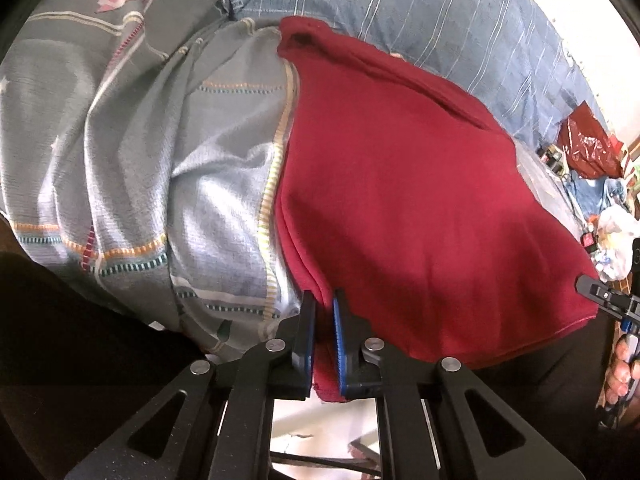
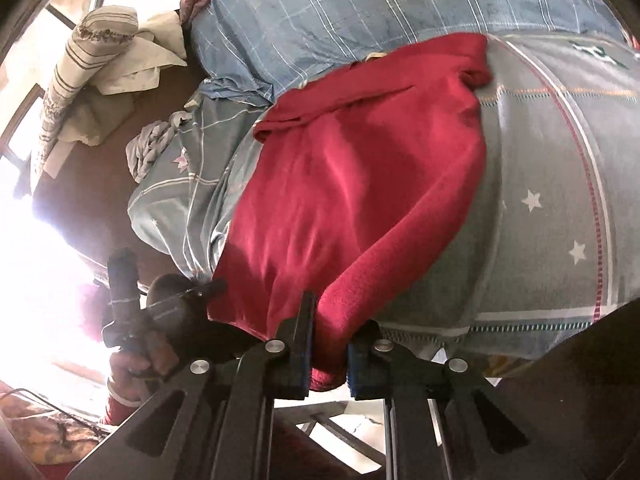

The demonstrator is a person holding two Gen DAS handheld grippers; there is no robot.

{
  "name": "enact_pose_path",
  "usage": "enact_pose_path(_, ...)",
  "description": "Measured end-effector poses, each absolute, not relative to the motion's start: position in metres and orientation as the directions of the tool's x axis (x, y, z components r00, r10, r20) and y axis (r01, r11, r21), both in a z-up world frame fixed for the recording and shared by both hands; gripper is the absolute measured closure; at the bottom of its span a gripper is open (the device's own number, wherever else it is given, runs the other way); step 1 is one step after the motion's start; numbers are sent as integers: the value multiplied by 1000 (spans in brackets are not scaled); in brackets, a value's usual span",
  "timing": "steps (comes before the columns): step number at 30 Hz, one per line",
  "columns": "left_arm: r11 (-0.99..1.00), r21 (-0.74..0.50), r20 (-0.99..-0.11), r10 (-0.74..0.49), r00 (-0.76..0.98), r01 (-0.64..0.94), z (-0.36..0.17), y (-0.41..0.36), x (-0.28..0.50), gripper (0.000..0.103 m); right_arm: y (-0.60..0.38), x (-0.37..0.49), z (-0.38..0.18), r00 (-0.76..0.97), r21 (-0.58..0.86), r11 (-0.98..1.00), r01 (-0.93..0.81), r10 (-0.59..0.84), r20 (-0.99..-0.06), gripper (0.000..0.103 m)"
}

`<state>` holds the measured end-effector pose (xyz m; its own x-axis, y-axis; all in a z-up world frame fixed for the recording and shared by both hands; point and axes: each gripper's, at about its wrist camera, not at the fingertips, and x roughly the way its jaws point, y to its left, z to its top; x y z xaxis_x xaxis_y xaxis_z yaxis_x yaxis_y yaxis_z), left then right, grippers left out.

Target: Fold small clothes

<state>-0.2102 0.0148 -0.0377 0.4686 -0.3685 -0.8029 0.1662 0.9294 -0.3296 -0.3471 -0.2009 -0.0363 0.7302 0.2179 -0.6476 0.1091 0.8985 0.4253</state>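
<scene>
While the red shirt [image 1: 400, 200] lies on the bed [image 1: 120, 140], the left tongs [image 1: 324, 340] and right tongs [image 2: 330, 344] each pinch its near edge.

A red knitted garment [image 1: 400, 200] lies spread on a grey patterned bedsheet [image 1: 140, 140], its near hem hanging over the bed's near edge. The left gripper [image 1: 324, 312] grips the hem's left corner, and the right gripper [image 2: 330, 320] grips its right corner. Behind the garment, toward the bed's far edge, lies a blue checked quilt [image 1: 400, 8].
</scene>
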Motion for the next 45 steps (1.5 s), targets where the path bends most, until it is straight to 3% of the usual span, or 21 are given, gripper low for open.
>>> enact_pose_path(2, 932, -327, -809, -363, 463, 158, -42, 12, -206, 89, -203, -348, -40, 727, 437, 892, 119, 222, -650, 91)
enact_pose_path(6, 935, -324, -815, -353, 459, 143, -49, 5, -203, 54, -207, -349, -50, 710, 457, 878, 140, 233, -665, 90)
enact_pose_path(7, 936, -323, -818, -350, 457, 140, -51, 4, -203, 50, -209, -348, -53, 704, 465, 873, 146, 239, -669, 89)
enact_pose_path(12, 942, -314, -835, -335, 435, 123, -61, 2, -196, 50, -214, -342, -67, 665, 455, 868, 199, 221, -713, 86)
enact_pose_path(17, 935, -333, -833, -351, 428, 118, -70, -4, -189, 52, -214, -328, -82, 619, 456, 858, 236, 229, -752, 79)
enact_pose_path(22, 925, -353, -825, -380, 420, 144, -71, -3, -188, 89, -209, -324, -87, 607, 428, 873, 235, 212, -766, 79)
enact_pose_path(24, 927, -341, -820, -375, 433, 157, -67, -3, -192, 95, -203, -328, -79, 636, 431, 882, 191, 224, -739, 84)
enact_pose_path(36, 893, -400, -694, -443, 568, 207, 5, 20, -209, 98, -201, -354, -15, 804, 488, 871, 48, 256, -537, 89)
enact_pose_path(45, 843, -465, -629, -529, 569, 270, 23, 16, -194, 98, -219, -366, 13, 880, 571, 821, -8, 278, -386, 89)
